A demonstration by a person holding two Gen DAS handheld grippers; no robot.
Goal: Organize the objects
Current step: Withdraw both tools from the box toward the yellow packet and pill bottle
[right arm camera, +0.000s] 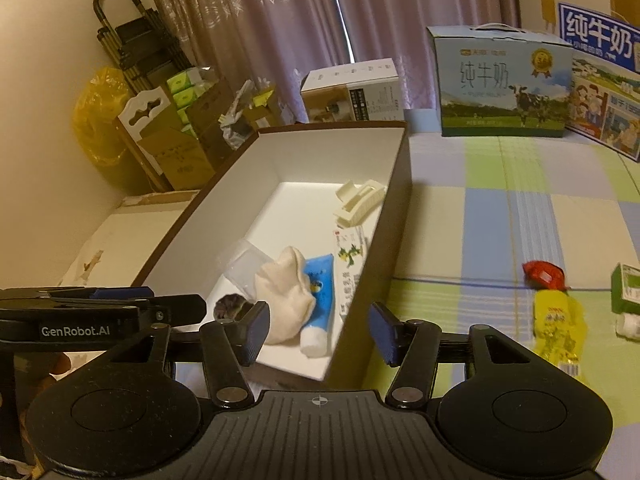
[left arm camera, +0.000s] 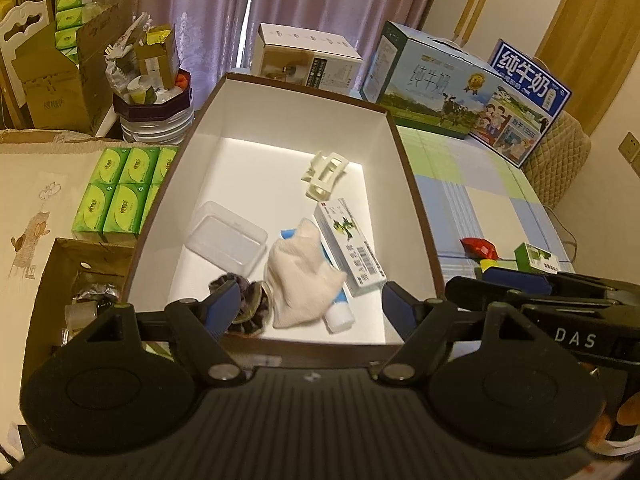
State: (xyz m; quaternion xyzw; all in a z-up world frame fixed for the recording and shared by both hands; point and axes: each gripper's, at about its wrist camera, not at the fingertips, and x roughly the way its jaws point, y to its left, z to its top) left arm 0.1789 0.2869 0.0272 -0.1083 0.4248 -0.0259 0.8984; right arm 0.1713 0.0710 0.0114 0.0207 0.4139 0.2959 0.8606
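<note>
The left wrist view looks down into an open box [left arm camera: 416,200] with brown outer walls and a white inside, standing on a checked cloth [left arm camera: 488,192]. The left gripper [left arm camera: 310,308] hangs over the near edge of the box with its blue-padded fingers [left arm camera: 224,304] spread wide and nothing between them. In the box lie a cream hair clip [left arm camera: 326,174] toward the far right, a clear case [left arm camera: 228,240] at the left, a white sock [left arm camera: 302,272] in the middle, a blue tube [left arm camera: 338,312] partly under the sock, a carton [left arm camera: 350,246] along the right wall, and a dark scrunchie [left arm camera: 250,308] at the near left, just beside the left finger. On the cloth, to the right of the box, sit a red wrapper [left arm camera: 480,248] and a green box [left arm camera: 536,258]. The right gripper [left arm camera: 540,300] shows side-on at the right edge.

In the right wrist view, the right gripper [right arm camera: 318,330] straddles the box's near right corner [right arm camera: 360,304], jaws spread and holding nothing. The sock [right arm camera: 286,292], tube [right arm camera: 318,300], carton [right arm camera: 350,268] and clip [right arm camera: 358,200] lie inside. On the cloth [right arm camera: 500,220], well to the right, a red wrapper [right arm camera: 544,274] touches a yellow packet [right arm camera: 558,320], with the green box [right arm camera: 628,288] near them. Milk cartons [right arm camera: 500,80] stand at the back.
</note>
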